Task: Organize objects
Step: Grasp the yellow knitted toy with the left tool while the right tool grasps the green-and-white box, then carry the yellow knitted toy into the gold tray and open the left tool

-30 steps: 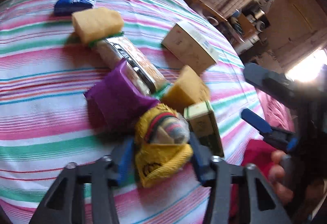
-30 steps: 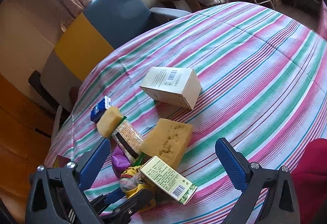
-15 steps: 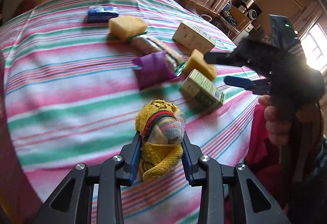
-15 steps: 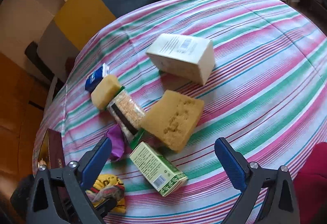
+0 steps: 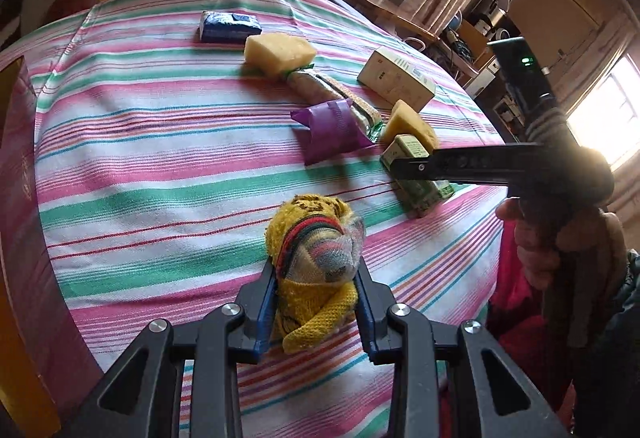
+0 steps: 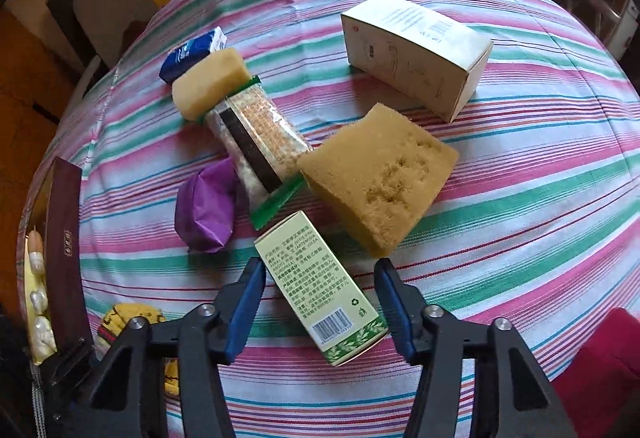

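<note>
- On the striped tablecloth [image 6: 520, 166], near the table's close edge, the green box [image 6: 320, 286] lies flat, label and barcode up, set slantwise between the blue pads of the right gripper [image 6: 320, 302].
- Its far end sits just beside the big sponge [image 6: 376, 174] and the green-edged clear packet [image 6: 260, 142].
- Those fingers have just been closing around the green box; a gap shows at each side, so the pads do not seem to press on it, though the near end is hard to judge.
- Left gripper [image 5: 316, 298] is clenched on the yellow knitted bundle [image 5: 316, 250], whose striped part bulges above the fingertips; whether it rests on the cloth cannot be told.
- Purple pouch [image 6: 208, 206] lies against the clear packet, left of the green box.
- Small sponge [image 6: 208, 82] rests on the packet's far end, touching the blue tissue pack [image 6: 188, 54].
- White carton [image 6: 416, 50] lies on its side, well apart beyond the big sponge.
- At the table's left edge stands a dark maroon box [image 6: 64, 246]; behind it sits a yellow tray [image 6: 34, 278] with small pale pieces in it, too blurred to name.
- A hand [image 5: 532, 250] grips the right tool's handle.
</note>
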The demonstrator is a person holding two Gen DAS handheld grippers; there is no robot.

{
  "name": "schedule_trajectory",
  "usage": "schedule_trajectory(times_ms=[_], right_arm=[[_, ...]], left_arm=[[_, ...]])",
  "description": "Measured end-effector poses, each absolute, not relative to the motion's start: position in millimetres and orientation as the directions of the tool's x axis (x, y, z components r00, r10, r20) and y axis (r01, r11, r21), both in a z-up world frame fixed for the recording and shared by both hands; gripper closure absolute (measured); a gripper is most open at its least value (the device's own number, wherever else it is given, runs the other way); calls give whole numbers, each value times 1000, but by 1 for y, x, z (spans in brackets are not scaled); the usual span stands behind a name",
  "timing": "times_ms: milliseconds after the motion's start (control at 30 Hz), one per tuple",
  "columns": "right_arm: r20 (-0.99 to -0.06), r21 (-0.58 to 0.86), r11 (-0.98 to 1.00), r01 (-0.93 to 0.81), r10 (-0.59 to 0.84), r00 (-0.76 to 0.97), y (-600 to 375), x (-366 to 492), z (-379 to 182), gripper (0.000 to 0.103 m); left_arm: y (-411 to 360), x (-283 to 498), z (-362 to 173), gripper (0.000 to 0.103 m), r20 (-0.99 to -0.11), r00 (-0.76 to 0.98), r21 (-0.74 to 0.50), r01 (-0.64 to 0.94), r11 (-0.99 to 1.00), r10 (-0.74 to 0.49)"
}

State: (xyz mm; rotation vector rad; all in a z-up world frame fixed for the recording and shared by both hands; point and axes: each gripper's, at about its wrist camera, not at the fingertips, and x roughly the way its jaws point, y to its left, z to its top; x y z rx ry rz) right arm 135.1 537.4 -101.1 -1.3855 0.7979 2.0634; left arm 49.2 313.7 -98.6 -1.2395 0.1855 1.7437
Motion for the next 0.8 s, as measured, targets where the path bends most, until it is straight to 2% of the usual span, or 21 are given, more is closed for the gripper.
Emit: schedule_trajectory(times_ms=[33, 300, 433, 567, 800], right_arm=[[-940, 159, -693, -703, 112, -323, 536, 134, -102, 69], [-941, 125, -712, -691, 135, -310, 533, 137, -103, 72], [-942, 110, -720, -685, 143, -302, 530, 137, -103, 72], [-943, 105, -728, -677, 143, -300, 529, 139, -103, 71], [-943, 93, -735, -672, 151, -296, 527, 143, -103, 71]], left_arm=[[310, 50, -95, 70, -794, -36, -372, -760, -532, 606], [244, 22, -34, 70, -730, -142, -391, -714, -580, 668], [188, -24, -16, 70, -734, -273, -352, -630, -693, 621], [135, -85, -23, 70, -773, -375, -287, -512, -810, 511], [93, -161, -64, 70, -831, -375, -283, -352, -892, 411]])
